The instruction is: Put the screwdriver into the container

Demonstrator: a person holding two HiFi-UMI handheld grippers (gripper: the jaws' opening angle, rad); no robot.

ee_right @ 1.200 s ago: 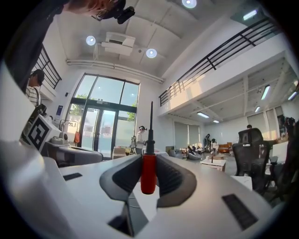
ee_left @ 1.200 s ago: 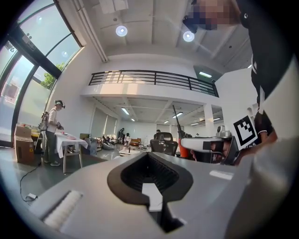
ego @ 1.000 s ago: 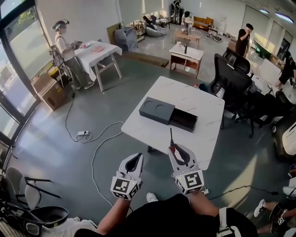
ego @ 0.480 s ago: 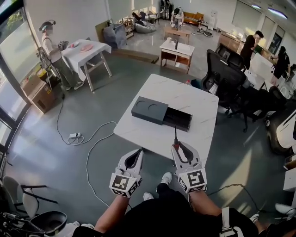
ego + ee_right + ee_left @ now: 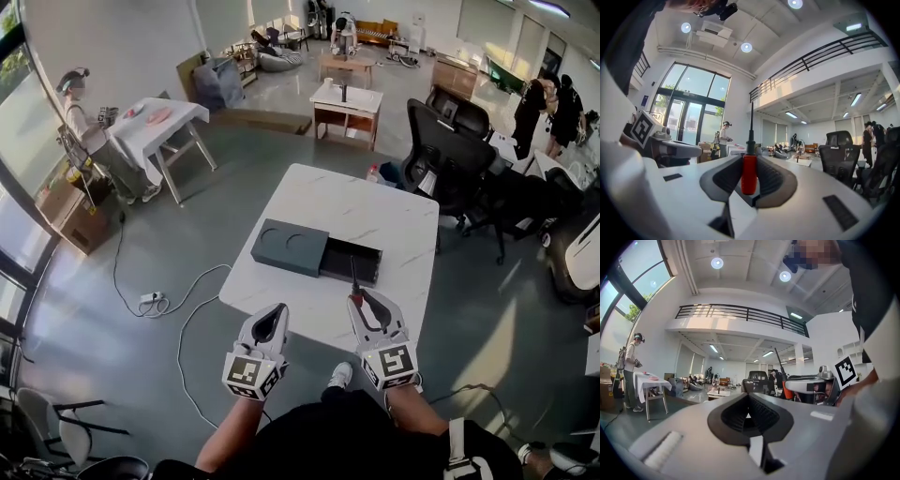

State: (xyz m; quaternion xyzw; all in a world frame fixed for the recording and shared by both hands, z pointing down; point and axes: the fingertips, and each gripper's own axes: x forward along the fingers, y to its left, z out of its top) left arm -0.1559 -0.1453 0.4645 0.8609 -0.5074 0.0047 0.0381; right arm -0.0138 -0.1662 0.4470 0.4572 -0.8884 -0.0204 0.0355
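Two grippers are nearest: the left gripper (image 5: 279, 310) is closed on nothing, and the right gripper (image 5: 357, 298) clamps the red-handled steel screwdriver (image 5: 749, 171), shaft toward 12 o'clock. The open black rectangular container (image 5: 351, 262) lies just beyond, at 12 o'clock, nearer the right hand.

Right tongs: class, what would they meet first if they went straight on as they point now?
The right tongs would probably meet the open drawer of the dark box on the table, the screwdriver they hold arriving first. Height is unclear, so they might pass above it.
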